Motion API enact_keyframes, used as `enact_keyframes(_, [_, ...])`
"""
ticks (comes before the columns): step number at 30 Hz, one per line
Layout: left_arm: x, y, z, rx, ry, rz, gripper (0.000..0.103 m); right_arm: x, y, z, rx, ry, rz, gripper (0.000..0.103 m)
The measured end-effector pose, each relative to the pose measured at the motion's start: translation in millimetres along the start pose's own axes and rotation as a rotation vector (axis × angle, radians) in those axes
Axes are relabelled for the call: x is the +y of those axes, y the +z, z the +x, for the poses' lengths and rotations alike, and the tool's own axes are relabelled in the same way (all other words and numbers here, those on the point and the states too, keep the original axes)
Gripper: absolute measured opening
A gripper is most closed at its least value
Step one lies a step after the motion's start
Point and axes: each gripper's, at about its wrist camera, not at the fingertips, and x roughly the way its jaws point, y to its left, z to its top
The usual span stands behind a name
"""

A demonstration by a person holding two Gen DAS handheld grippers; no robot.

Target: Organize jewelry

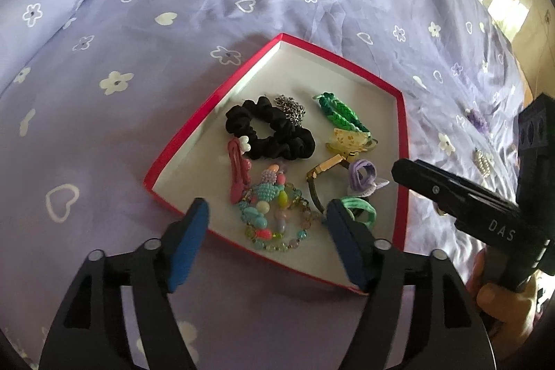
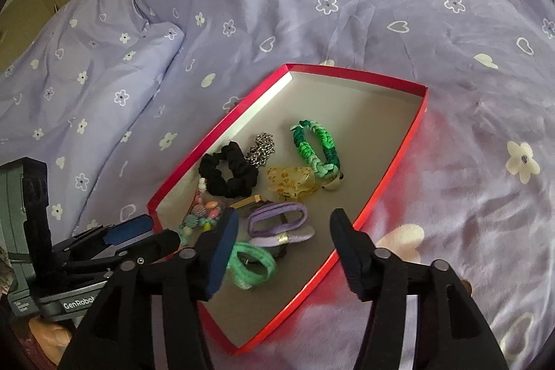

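Note:
A shallow red box (image 1: 239, 75) (image 2: 388, 182) lies on the bed. In it are a black scrunchie (image 1: 270, 130) (image 2: 229, 175), a silver chain (image 1: 291, 108), a green braided bracelet (image 1: 341, 115) (image 2: 315, 148), a yellow claw clip (image 1: 348, 141), a pink hair clip (image 1: 237, 172), a beaded bracelet (image 1: 274, 214), a purple hair tie (image 2: 277, 221) and a mint hair tie (image 2: 251, 266). My left gripper (image 1: 267, 214) hangs open over the beaded bracelet, its pads clear of it. My right gripper (image 2: 284, 221) stands open above the purple hair tie, holding nothing.
A lilac flowered sheet (image 1: 138, 23) covers the bed, with a folded quilt (image 2: 86, 75) at the left. A purple trinket (image 1: 477, 120) and a pearl clip (image 1: 484, 162) lie on the sheet right of the box. A person's hand (image 1: 492, 300) grips the right tool.

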Motion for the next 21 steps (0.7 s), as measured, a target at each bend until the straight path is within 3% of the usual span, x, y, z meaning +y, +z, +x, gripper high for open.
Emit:
enact_keyframes(2, [1.0,-2.5,-5.1,-0.004,0.005,-0.012,0.081,0.2,-3.9,-5.5,-0.006,0.006,0.01,0.064])
enact_keyframes(8, [4.9,-14.8,-22.2,-0.017,0.03,-0.043,0.088,2.7,-20.2,-23.7,-0.025,0.038,0.042,0.072])
enact_keyframes(21, [1.9,-52.9,-47.9,-0.026,0.064,-0.053,0.088,6.3,-64.4,-63.3,-0.103,0.065,0.095,0.082])
